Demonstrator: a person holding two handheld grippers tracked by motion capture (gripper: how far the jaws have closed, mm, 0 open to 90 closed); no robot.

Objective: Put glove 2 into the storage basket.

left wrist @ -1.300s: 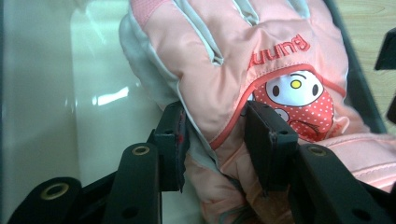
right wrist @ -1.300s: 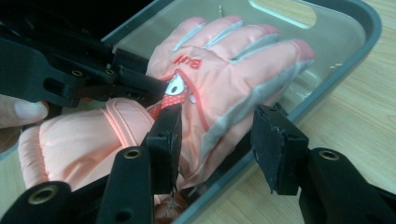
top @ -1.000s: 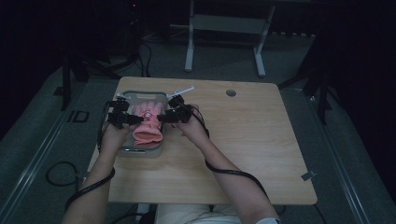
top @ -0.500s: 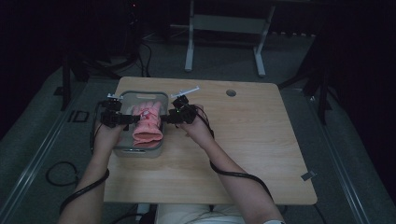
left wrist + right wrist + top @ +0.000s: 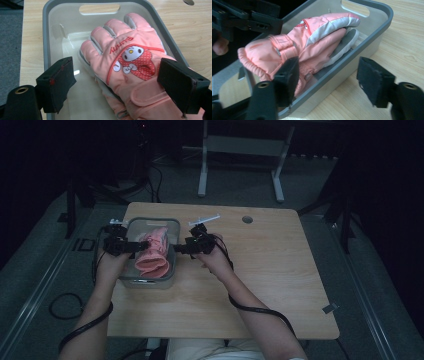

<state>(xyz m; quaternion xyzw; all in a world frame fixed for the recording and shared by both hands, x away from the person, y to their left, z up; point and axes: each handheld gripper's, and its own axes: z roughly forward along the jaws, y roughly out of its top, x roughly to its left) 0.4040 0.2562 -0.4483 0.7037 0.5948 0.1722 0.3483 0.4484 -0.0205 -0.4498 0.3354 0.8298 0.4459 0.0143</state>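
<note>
A pink padded glove (image 5: 130,62) with a cartoon patch lies in a grey bin (image 5: 46,30), cuff toward the person, and a second glove seems to lie under it. My left gripper (image 5: 120,83) is open, its jaws wide apart on either side of the glove's cuff without touching it. My right gripper (image 5: 330,81) is also open and straddles the bin's (image 5: 362,47) near wall, one jaw close to the glove's (image 5: 312,40) cuff. In the high view the left gripper (image 5: 127,245) and right gripper (image 5: 187,247) flank the bin (image 5: 150,280) at the table's left.
The wooden table (image 5: 280,285) has a round cable hole (image 5: 247,219) near its far edge. A metal stand (image 5: 240,145) is on the floor behind it. Cables trail from both hands off the table's near edge. The right half of the table is bare wood.
Both grippers have shifted slightly toward the person beside the bin. The glove has stayed in the bin.
</note>
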